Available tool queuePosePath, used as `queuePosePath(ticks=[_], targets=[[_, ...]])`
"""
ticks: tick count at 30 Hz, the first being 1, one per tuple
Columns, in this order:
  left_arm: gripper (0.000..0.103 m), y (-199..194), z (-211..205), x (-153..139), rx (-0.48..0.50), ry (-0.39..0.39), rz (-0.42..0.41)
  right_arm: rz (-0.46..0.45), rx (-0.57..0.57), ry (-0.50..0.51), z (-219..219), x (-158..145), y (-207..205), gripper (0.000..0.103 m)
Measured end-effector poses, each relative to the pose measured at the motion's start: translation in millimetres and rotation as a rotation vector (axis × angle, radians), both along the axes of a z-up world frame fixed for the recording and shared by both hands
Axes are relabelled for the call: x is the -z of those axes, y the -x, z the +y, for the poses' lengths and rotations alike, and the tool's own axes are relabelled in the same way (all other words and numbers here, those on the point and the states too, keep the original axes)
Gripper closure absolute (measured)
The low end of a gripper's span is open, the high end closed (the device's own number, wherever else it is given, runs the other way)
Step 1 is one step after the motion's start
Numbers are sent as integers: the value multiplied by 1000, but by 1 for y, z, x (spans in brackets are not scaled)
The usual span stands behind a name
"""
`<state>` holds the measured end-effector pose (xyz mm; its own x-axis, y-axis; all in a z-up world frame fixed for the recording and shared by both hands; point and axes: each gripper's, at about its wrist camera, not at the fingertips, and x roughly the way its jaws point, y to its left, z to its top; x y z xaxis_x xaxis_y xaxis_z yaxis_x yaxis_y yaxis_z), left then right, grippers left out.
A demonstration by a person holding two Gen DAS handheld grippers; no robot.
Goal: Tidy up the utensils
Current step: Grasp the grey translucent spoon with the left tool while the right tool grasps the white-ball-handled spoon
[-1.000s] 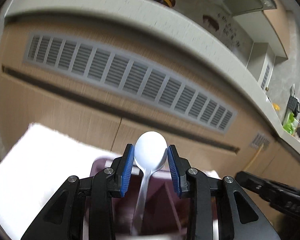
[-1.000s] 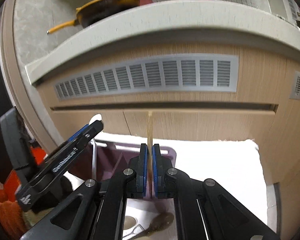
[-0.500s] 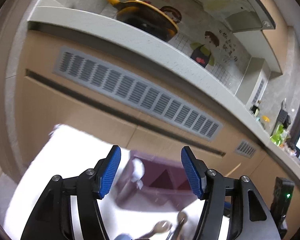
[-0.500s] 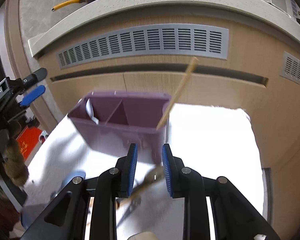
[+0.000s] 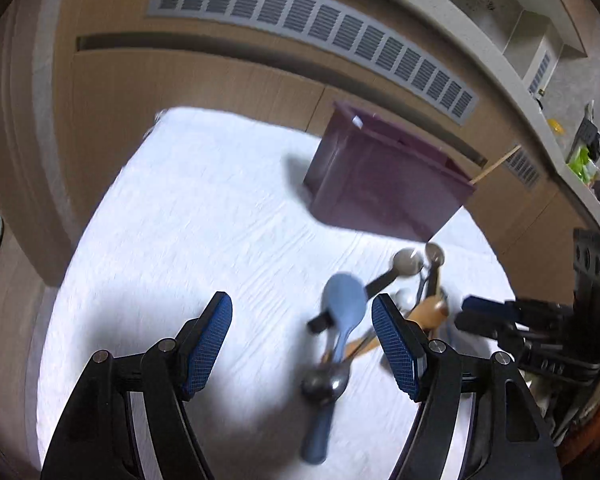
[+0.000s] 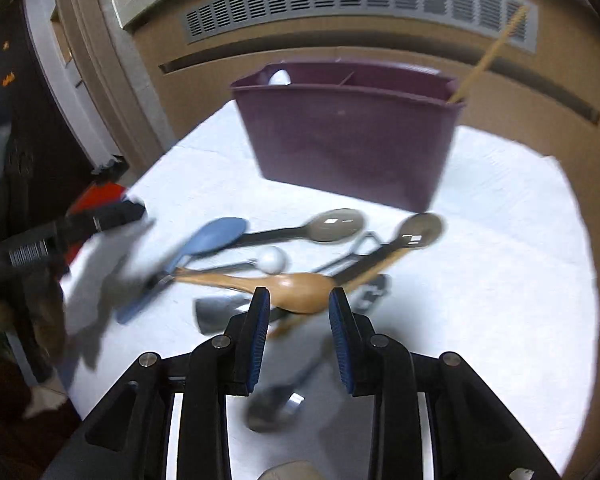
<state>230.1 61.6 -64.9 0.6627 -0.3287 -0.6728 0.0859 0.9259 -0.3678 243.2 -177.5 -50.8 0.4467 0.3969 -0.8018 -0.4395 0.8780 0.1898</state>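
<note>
A purple divided utensil holder (image 6: 348,136) stands at the back of a white cloth (image 5: 188,216); it also shows in the left wrist view (image 5: 384,184). A white spoon (image 6: 279,77) sits in its left compartment and a wooden chopstick (image 6: 488,56) leans out of its right end. A pile of utensils lies in front: a blue spoon (image 6: 216,236), a wooden spoon (image 6: 300,286), two grey spoons (image 6: 336,225) and dark metal ones. My right gripper (image 6: 298,300) is open just above the wooden spoon. My left gripper (image 5: 302,320) is open and empty, left of the blue spoon (image 5: 344,300).
Wooden cabinet fronts with grey vent grilles (image 5: 312,28) stand behind the cloth under a counter. The other gripper (image 5: 540,332) shows at the right of the left wrist view. Dark clutter (image 6: 28,240) lies off the cloth's left edge.
Both grippers let go of the white spoon and the chopstick in the holder, opened, and pulled back and down over the utensil pile.
</note>
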Motion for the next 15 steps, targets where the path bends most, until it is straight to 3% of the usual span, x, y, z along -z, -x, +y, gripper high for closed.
queuePosePath(ticks=[10,15], targets=[[30,1,7,8,-2,-34,22,150,117,-89,30,29,-37,74],[31,-3,-5,9,49,-34,27,129,103,-80,29,35,-35,77]])
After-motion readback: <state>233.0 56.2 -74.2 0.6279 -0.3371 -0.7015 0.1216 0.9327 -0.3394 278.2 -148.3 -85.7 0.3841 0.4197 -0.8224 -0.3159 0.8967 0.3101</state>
